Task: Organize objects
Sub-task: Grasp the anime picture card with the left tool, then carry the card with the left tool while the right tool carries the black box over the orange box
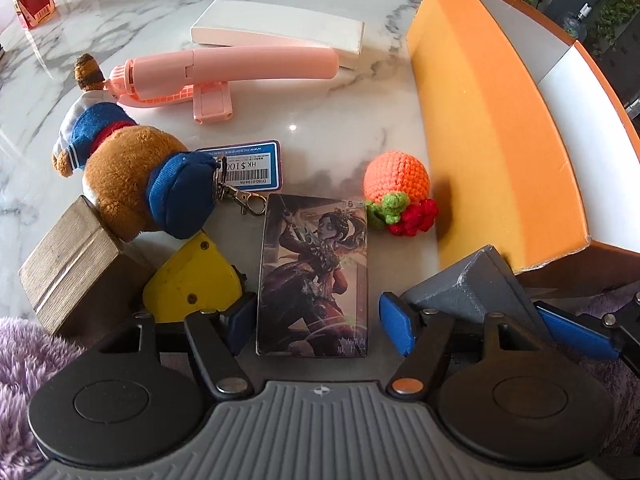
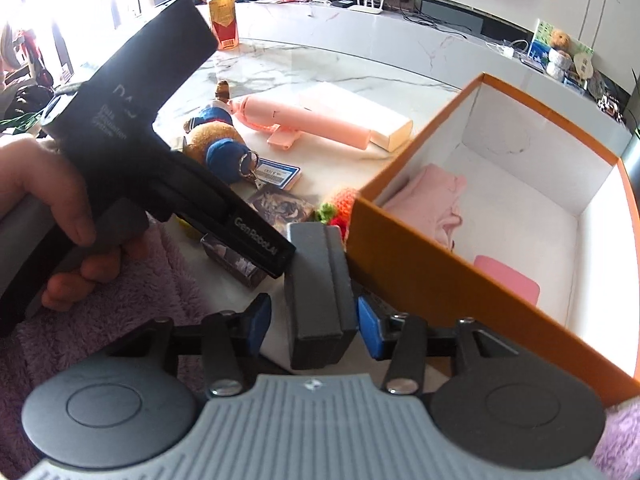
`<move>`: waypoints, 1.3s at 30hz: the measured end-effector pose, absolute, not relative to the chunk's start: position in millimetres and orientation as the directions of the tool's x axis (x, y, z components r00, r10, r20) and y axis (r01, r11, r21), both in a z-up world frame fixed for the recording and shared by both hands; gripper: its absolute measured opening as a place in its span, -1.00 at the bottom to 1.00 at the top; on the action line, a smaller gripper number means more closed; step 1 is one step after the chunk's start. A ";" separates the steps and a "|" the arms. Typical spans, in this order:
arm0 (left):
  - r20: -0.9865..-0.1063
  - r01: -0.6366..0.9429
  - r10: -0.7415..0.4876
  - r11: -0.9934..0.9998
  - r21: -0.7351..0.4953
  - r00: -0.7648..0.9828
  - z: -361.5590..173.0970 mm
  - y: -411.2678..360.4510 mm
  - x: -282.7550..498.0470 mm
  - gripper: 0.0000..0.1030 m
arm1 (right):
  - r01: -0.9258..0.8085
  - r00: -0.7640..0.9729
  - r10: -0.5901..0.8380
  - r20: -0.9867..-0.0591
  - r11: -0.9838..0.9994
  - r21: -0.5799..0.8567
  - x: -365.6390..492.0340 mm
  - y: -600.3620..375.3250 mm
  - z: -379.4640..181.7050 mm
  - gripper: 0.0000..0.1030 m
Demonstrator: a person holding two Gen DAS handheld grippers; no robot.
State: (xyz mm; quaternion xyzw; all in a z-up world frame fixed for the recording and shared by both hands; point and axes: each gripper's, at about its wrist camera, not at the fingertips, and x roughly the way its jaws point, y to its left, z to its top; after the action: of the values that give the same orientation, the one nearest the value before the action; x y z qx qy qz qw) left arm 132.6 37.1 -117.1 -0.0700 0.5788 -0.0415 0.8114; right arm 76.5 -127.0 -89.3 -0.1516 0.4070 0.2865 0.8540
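The left gripper point(image 1: 318, 320) is standing wide open over the picture card point(image 1: 314, 276), not squeezing it. The right gripper point(image 2: 312, 316) is gripping a gray block point(image 2: 320, 300) beside the orange box point(image 2: 420, 272).

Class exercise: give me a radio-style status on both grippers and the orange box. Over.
Left gripper open, straddling the illustrated card. Right gripper shut on a dark grey block, beside the orange box. Box wall stands between block and interior.

You have a marble worktop point(image 1: 328, 92) under everything, and fluffy purple fabric point(image 2: 132, 280) at its near edge. On the far counter point(image 2: 360, 20) you can see a white router point(image 2: 370, 2), a stuffed toy point(image 2: 562, 38) and cables.
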 end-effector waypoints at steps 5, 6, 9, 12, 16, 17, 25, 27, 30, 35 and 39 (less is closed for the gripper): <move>-0.934 -0.011 -0.130 0.990 -0.142 0.332 -117.4 36.5 132.8 0.32 | -0.611 0.482 0.358 -0.800 0.791 -0.014 84.4 -122.6 -86.9 -0.25; -0.935 -0.011 -0.130 0.990 -0.142 0.331 -116.7 35.9 133.1 0.31 | -0.610 0.473 0.360 -0.804 0.792 -0.004 84.1 -120.3 -85.6 -0.26; -0.933 -0.019 -0.146 0.987 -0.161 0.328 -113.5 37.3 130.6 0.30 | -0.599 0.454 0.374 -0.809 0.800 0.034 89.1 -122.8 -83.4 -0.27; -0.922 -0.027 -0.157 0.984 -0.178 0.353 -105.9 41.0 124.3 0.29 | -0.590 0.448 0.398 -0.801 0.804 0.070 86.6 -132.0 -79.6 -0.27; -0.901 -0.042 -0.184 0.975 -0.218 0.393 -88.3 48.7 110.2 0.29 | -0.589 0.464 0.424 -0.778 0.804 0.087 78.1 -141.0 -66.6 -0.28; -0.895 -0.043 -0.192 0.973 -0.228 0.403 -82.8 50.2 106.5 0.29 | -0.588 0.472 0.432 -0.768 0.804 0.091 78.7 -143.3 -62.7 -0.28; -0.809 0.023 -0.278 0.950 -0.312 0.518 -18.6 44.3 86.2 0.29 | -0.546 0.571 0.509 -0.644 0.821 0.165 78.5 -182.3 -9.4 -0.28; -0.784 0.064 -0.302 0.945 -0.320 0.543 -3.1 36.8 86.4 0.29 | -0.514 0.614 0.496 -0.614 0.842 0.167 79.1 -196.6 5.5 -0.28; -0.744 0.130 -0.356 0.929 -0.346 0.566 15.5 21.1 90.5 0.29 | -0.452 0.674 0.449 -0.587 0.879 0.153 84.4 -216.2 20.6 -0.28; -0.706 0.230 -0.473 0.879 -0.417 0.527 24.6 -8.9 115.5 0.29 | -0.324 0.707 0.373 -0.601 0.926 0.193 111.7 -247.1 21.5 -0.28; -0.710 0.269 -0.507 0.862 -0.430 0.489 17.5 -32.8 150.2 0.29 | -0.257 0.690 0.351 -0.633 0.936 0.240 140.9 -261.0 11.6 -0.28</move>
State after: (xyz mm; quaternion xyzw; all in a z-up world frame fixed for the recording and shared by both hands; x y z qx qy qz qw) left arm 150.2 -32.8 17.5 -0.1315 0.4513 -0.2275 0.8528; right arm 140.9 -261.0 11.6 0.0661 0.3571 0.1658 0.9169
